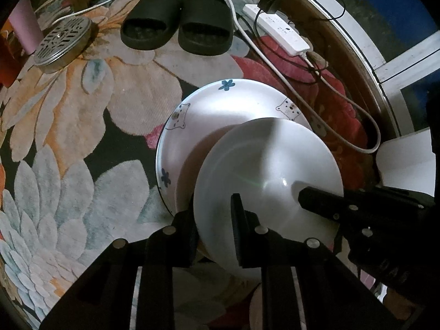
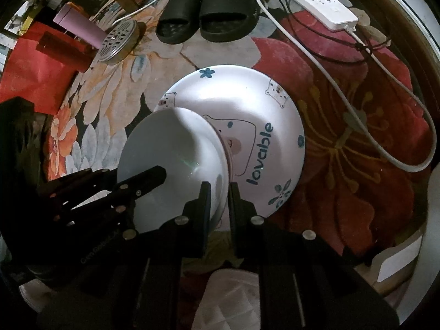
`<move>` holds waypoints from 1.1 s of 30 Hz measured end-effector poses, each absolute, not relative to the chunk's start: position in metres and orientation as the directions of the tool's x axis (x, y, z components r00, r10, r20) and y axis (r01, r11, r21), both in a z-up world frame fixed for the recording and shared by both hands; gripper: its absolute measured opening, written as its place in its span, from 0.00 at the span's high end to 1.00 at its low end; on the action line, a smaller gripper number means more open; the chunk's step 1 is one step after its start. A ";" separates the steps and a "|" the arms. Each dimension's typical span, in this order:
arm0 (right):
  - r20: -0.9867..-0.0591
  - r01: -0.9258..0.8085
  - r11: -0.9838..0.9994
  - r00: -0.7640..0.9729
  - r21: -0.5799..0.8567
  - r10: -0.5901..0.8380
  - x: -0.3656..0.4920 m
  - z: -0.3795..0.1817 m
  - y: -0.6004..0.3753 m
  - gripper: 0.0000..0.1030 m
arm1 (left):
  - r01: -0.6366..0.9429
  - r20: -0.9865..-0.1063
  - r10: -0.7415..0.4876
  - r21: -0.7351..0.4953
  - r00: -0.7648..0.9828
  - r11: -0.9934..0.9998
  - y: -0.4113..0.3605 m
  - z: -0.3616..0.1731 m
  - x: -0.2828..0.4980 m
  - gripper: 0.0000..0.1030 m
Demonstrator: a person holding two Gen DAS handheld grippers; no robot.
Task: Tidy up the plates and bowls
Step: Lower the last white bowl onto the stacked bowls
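Note:
A plain white bowl (image 1: 264,170) (image 2: 170,148) is held tilted above a large white plate (image 1: 220,104) (image 2: 258,126) with blue flowers, bear faces and the word "lavable", which lies on the flowered rug. My left gripper (image 1: 214,220) is shut on the bowl's near-left rim, one finger inside and one outside. My right gripper (image 2: 218,192) is shut on the bowl's opposite rim; it shows in the left wrist view (image 1: 316,198) as a black finger inside the bowl. The left gripper also shows in the right wrist view (image 2: 148,176).
Black slippers (image 1: 176,30) (image 2: 209,19) lie beyond the plate. A round metal strainer lid (image 1: 63,41) (image 2: 118,41) and a pink cup (image 2: 79,24) are at the far left. A white power strip (image 1: 277,27) (image 2: 319,0) and cables (image 1: 343,104) run at the right. A white container (image 2: 233,299) sits below my right gripper.

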State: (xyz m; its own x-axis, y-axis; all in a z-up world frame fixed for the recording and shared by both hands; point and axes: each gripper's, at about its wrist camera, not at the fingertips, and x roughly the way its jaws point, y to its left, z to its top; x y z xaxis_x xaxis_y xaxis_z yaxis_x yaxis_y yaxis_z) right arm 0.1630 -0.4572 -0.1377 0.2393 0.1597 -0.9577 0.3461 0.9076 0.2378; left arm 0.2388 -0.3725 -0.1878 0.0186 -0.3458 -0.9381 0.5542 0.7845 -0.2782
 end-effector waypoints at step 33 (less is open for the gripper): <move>-0.939 0.381 0.882 0.303 0.278 0.165 0.176 -0.119 -0.459 0.85 | 0.521 -0.922 -0.376 -0.279 0.088 0.806 -0.337 -0.162 0.254 0.04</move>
State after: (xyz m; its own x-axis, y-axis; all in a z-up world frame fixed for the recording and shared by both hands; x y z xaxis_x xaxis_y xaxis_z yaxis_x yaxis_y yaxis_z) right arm 0.1756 -0.4588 -0.1195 0.3026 0.1648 -0.9387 0.3805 0.8821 0.2776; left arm 0.2536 -0.3369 -0.1621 0.0881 -0.3760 -0.9224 0.5213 0.8065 -0.2790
